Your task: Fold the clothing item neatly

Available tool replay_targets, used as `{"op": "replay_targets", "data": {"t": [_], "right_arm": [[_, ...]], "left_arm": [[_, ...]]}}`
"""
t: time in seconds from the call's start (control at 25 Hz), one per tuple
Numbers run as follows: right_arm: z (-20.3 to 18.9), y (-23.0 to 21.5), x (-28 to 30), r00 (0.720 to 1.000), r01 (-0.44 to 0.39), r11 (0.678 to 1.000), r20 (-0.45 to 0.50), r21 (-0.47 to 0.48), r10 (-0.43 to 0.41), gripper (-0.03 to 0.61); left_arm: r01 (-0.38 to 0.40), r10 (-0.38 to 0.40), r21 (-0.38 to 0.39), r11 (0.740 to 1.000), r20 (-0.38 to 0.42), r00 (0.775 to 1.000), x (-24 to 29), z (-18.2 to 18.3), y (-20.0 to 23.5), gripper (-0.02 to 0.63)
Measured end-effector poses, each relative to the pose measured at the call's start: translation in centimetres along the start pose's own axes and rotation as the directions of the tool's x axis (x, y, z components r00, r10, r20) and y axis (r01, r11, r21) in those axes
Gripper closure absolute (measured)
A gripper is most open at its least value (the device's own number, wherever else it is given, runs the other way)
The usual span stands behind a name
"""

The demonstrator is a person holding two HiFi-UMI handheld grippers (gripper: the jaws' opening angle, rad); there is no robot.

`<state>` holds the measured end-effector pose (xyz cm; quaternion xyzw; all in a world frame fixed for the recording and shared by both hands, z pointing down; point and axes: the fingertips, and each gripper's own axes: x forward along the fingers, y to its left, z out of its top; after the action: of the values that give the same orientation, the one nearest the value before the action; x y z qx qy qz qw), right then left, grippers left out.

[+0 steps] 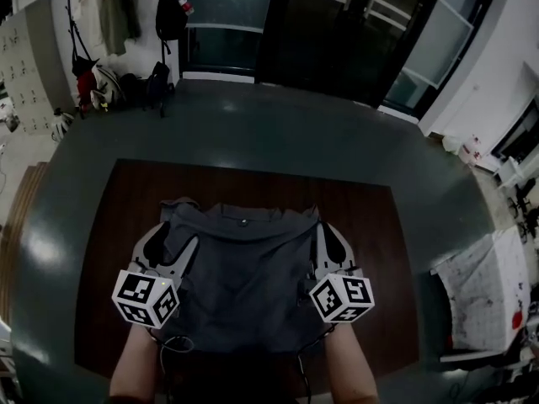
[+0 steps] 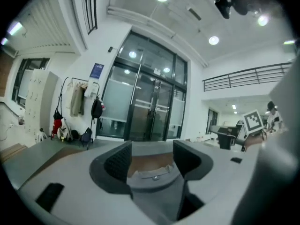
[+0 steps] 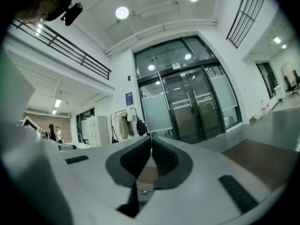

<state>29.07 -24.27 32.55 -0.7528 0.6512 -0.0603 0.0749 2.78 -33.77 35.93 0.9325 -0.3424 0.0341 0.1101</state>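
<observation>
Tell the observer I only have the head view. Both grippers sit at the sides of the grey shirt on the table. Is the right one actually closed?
Observer: Yes. The right gripper view shows the right gripper with its jaws pressed together. Whether cloth is pinched between them I cannot tell.
Operator: And the left one?
Observer: The left gripper is open. The grey shirt lies between its jaws, but the pads do not press on it.
Operator: Is anyone nearby?
Observer: Only far off. The right gripper view shows people standing at the far left of the room.
</observation>
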Motion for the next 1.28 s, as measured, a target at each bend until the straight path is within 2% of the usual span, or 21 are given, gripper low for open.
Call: {"op": "replay_targets", "data": {"t": [0.08, 0.24, 0.36, 0.48, 0.64, 0.8, 0.96, 1.12, 1.28], "right_arm": [[1.7, 1.8, -1.8, 0.999, -0.025, 1.000, 0.035, 0.001, 0.025, 0.588], [2.8, 4.7, -5.6, 0.997, -0.039, 0.999, 0.065, 0.007, 0.038, 0.589], [2.0, 5.9, -8.2, 0.998, -0.022, 1.000, 0.058, -0.010, 0.023, 0.589], [-0.1, 6.5, -10.3, 1.000, -0.009, 0.999, 0.029, -0.040, 0.010, 0.591], [-2.2, 7.3, -12.5, 0.999, -0.034, 0.998, -0.003, -0.044, 0.034, 0.591], [-3.4, 8.2, -16.1, 0.996, -0.084, 0.996, -0.007, -0.034, 0.084, 0.591], [-3.1, 7.9, -21.4, 0.994, -0.112, 0.994, -0.008, -0.015, 0.112, 0.591], [-2.6, 7.2, -27.4, 0.988, -0.152, 0.988, -0.013, -0.036, 0.151, 0.591], [-1.6, 6.5, -33.3, 0.984, -0.177, 0.982, -0.006, -0.066, 0.177, 0.591]], "left_arm": [[0.027, -0.028, 0.017, 0.999, 0.062, 0.998, -1.7, 2.0, -2.1, 0.338], [0.025, -0.032, 0.049, 0.998, 0.130, 0.991, -4.9, 3.4, -4.4, 0.456], [0.024, -0.029, 0.046, 0.999, 0.115, 0.993, -6.3, 2.0, -5.3, 0.523], [0.007, -0.009, 0.032, 0.999, 0.074, 0.997, -7.4, -1.0, -5.9, 0.578], [-0.005, 0.006, -0.013, 1.000, 0.040, 0.999, -9.5, -3.7, -7.6, 0.604], [-0.013, 0.013, 0.008, 1.000, 0.070, 0.997, -12.9, -4.5, -10.8, 0.604], [-0.024, 0.022, 0.017, 1.000, 0.098, 0.995, -16.9, -4.6, -15.5, 0.606], [0.016, -0.014, -0.016, 1.000, 0.113, 0.994, -20.8, -5.6, -21.2, 0.606], [0.001, -0.003, 0.019, 1.000, 0.111, 0.994, -24.6, -7.0, -26.0, 0.606]]}}
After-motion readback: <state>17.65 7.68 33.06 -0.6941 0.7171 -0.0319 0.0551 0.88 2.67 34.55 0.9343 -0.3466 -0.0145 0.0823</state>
